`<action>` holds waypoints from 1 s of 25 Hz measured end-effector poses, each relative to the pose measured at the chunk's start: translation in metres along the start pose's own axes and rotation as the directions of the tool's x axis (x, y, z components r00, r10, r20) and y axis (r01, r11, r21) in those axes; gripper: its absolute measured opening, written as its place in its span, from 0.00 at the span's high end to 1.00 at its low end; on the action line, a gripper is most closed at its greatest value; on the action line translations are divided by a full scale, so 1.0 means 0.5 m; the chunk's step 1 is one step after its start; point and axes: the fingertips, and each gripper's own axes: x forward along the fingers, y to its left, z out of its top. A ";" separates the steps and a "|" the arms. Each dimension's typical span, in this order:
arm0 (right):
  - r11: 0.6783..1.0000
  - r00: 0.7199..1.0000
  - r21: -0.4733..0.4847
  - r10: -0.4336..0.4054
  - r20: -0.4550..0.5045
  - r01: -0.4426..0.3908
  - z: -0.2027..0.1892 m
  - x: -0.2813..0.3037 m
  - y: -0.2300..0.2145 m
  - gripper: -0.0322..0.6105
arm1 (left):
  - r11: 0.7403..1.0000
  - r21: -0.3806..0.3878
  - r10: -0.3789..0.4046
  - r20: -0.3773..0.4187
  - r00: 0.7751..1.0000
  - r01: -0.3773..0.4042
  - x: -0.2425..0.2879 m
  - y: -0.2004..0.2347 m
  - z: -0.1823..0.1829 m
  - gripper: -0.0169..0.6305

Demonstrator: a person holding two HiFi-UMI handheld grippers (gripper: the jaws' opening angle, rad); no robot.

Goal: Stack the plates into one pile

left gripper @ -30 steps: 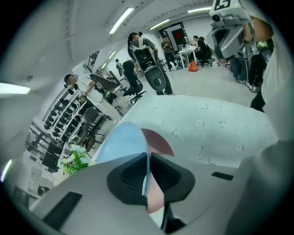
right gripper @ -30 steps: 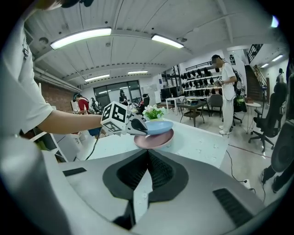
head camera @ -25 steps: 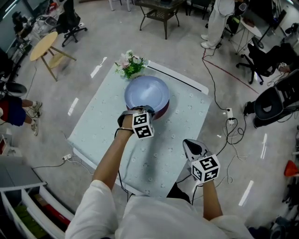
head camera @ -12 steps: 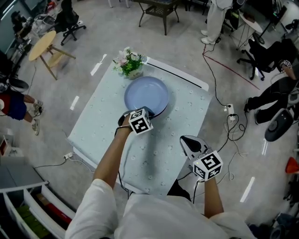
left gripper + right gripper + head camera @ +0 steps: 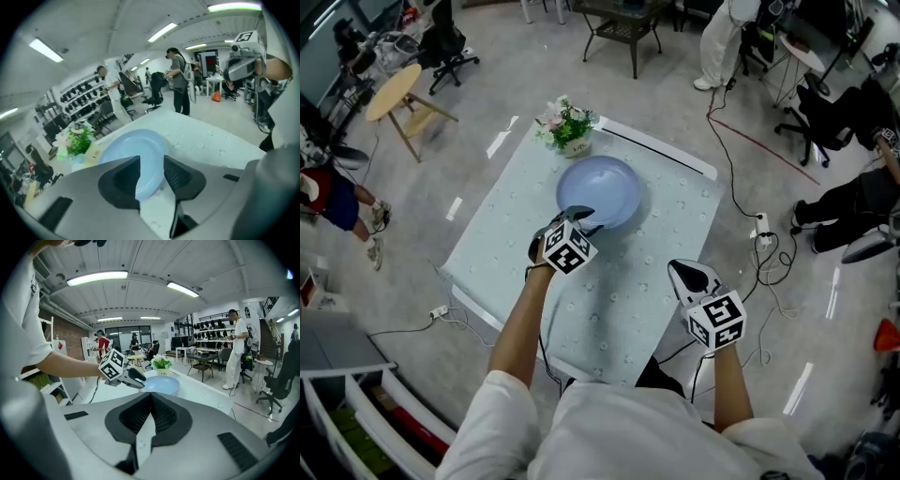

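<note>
A pale blue plate [image 5: 600, 190] lies flat on the far half of the light table [image 5: 619, 295]; whatever is under it is hidden. My left gripper [image 5: 578, 217] hovers just above the plate's near rim. Its jaws have just been opening and stand open with nothing pressed between them. In the left gripper view the plate [image 5: 136, 145] shows beyond the gap of the left gripper [image 5: 151, 161]. My right gripper [image 5: 688, 275] is shut and empty, over the table's near right part. In the right gripper view its tips [image 5: 151, 397] meet, with the plate [image 5: 161, 384] and left gripper [image 5: 140, 377] ahead.
A small pot of flowers [image 5: 567, 127] stands at the table's far edge behind the plate. Cables [image 5: 741, 206] trail on the floor to the right. Office chairs and people stand around the room. A round wooden side table [image 5: 389, 92] is at far left.
The left gripper, earlier at the plate's near rim with jaws close together, has opened, let go and pulled up and back. The plate has settled flat. The right gripper rose slightly.
</note>
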 end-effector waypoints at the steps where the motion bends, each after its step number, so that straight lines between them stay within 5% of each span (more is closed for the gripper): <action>1: 1.000 1.000 -0.022 -0.013 0.000 0.013 0.010 -0.002 -0.001 0.93 | 0.998 -0.037 0.046 0.031 0.998 -0.045 -0.029 0.014 0.006 0.73; 4: 0.996 0.999 -0.079 -0.042 0.013 0.043 0.047 -0.009 0.000 0.93 | 0.978 -0.148 0.167 0.119 0.979 -0.149 -0.122 0.045 0.026 0.84; 11: 0.978 0.993 -0.195 -0.055 0.101 0.074 0.173 -0.014 0.049 0.93 | 0.886 -0.344 0.403 0.239 0.883 -0.312 -0.364 0.079 0.056 0.94; 20: 0.955 0.978 -0.291 0.000 0.208 0.062 0.321 -0.024 0.142 0.93 | 0.837 -0.386 0.526 0.375 0.764 -0.387 -0.622 0.056 0.103 0.95; 25: 0.948 0.961 -0.316 0.041 0.272 0.049 0.375 -0.043 0.188 0.93 | 0.798 -0.394 0.593 0.383 0.708 -0.455 -0.722 0.045 0.104 0.95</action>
